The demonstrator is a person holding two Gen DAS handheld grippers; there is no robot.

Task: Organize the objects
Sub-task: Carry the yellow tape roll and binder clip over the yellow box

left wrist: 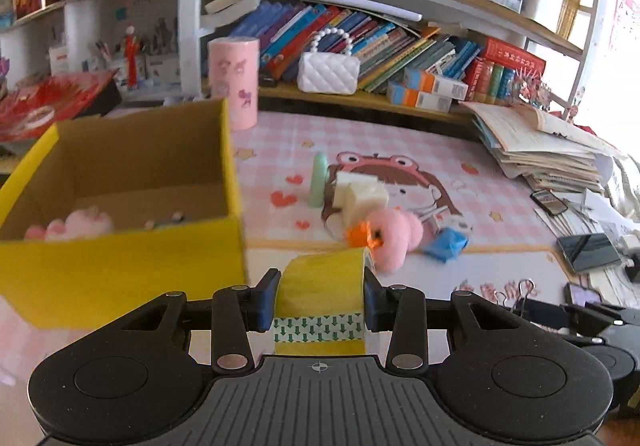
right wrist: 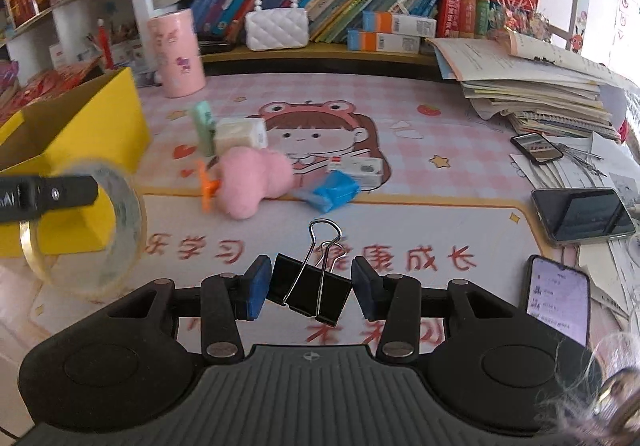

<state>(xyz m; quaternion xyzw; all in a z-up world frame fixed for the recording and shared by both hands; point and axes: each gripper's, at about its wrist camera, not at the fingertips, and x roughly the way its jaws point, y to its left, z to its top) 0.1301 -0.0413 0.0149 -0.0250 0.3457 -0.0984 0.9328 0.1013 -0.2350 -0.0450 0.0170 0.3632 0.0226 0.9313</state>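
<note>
My left gripper (left wrist: 320,296) is shut on a roll of clear tape (left wrist: 322,294) and holds it above the mat, just right of the yellow cardboard box (left wrist: 120,266). The roll and the left gripper also show in the right wrist view (right wrist: 84,230), in front of the box (right wrist: 96,126). My right gripper (right wrist: 306,286) has its blue pads on either side of a black binder clip (right wrist: 308,286) that lies on the mat; small gaps show at both sides. A pink plush toy (right wrist: 252,178), a blue packet (right wrist: 332,192), a white box (right wrist: 240,134) and a green tube (right wrist: 204,126) lie mid-mat.
The yellow box holds a pink plush (left wrist: 80,226). A pink cylinder (right wrist: 176,54) and a white quilted purse (right wrist: 276,26) stand at the back by the bookshelf. Stacked books (right wrist: 532,94) and phones (right wrist: 580,214) (right wrist: 558,300) lie at the right.
</note>
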